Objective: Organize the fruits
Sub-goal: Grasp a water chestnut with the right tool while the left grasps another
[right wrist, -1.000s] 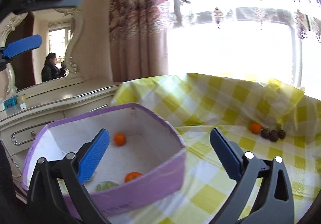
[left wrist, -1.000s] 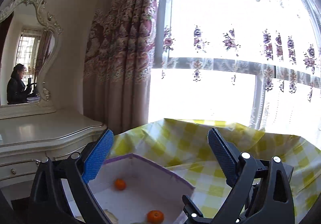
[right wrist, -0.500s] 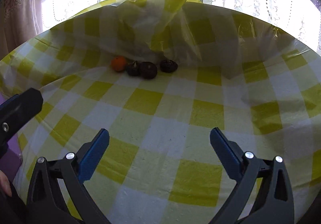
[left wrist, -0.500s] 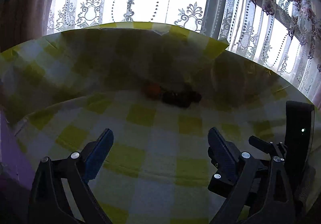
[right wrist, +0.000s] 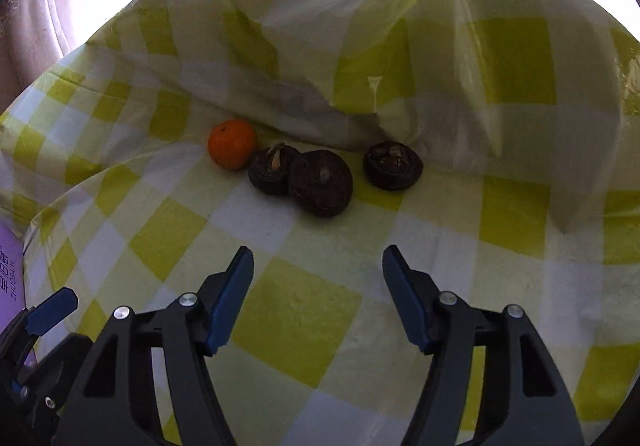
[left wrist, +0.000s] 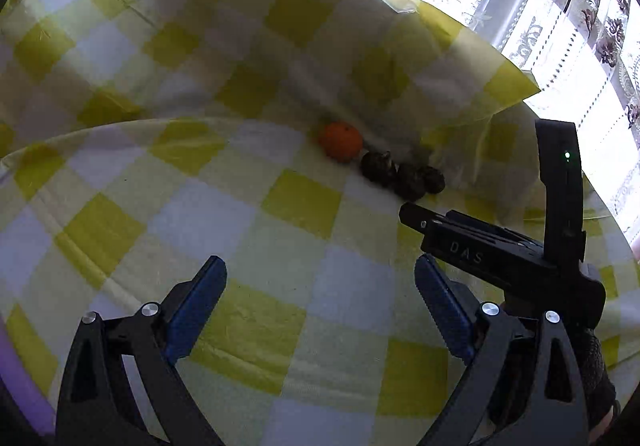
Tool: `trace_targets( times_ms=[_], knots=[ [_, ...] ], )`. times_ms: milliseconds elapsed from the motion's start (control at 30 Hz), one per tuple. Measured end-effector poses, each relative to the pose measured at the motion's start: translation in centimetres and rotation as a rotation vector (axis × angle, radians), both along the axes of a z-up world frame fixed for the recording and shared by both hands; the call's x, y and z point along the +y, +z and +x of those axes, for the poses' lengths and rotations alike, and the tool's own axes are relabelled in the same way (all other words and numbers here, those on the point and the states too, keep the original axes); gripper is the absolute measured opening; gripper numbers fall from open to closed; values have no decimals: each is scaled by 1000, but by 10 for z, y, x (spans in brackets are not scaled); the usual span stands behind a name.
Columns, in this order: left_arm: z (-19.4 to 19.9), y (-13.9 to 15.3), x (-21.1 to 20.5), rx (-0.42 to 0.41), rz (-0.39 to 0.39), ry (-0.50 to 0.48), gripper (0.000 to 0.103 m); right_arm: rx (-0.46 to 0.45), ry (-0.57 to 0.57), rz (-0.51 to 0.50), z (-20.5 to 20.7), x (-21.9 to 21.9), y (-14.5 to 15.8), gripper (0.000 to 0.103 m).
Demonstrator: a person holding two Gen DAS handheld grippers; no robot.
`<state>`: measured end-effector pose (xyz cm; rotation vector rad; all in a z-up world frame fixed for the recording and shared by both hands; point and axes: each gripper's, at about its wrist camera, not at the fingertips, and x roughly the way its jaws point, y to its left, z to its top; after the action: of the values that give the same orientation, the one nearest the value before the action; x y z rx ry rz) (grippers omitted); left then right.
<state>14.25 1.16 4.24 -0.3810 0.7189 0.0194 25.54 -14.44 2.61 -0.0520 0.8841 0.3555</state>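
A small orange (right wrist: 232, 143) lies on the yellow checked cloth (right wrist: 296, 318), touching a row of three dark brown round fruits (right wrist: 320, 182). My right gripper (right wrist: 318, 266) hovers just short of them, its jaws closing with nothing between them. From the left wrist view the same orange (left wrist: 340, 140) and dark fruits (left wrist: 402, 176) lie farther off. My left gripper (left wrist: 320, 278) stands wide open and empty over the cloth. The right gripper's black body (left wrist: 500, 254) shows at the right of that view.
The cloth rises in crumpled folds (right wrist: 380, 46) right behind the fruits. A purple box edge (right wrist: 10, 258) shows at the far left, and again as a purple rim (left wrist: 16, 370) in the left wrist view. Lace curtains and a bright window (left wrist: 560, 6) lie beyond.
Both grippers swung away from the purple box and the mirror side, tipped downward and closed in on the fruits on the cloth. The right jaws have narrowed.
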Motion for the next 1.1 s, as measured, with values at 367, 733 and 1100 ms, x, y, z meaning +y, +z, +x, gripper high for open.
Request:
trace_targets(
  times_ms=[367,733,1100],
  knots=[
    [-1,2,5,0,0,44,92,1,110,-83,49,31,-5,42],
    [2,5,7,17,3,49,92,7,-123,97,0,-33,-2,39],
    [80,6,-62,58,131,-175,92,-148,-454,506,-44,-129,-5,39]
  ],
)
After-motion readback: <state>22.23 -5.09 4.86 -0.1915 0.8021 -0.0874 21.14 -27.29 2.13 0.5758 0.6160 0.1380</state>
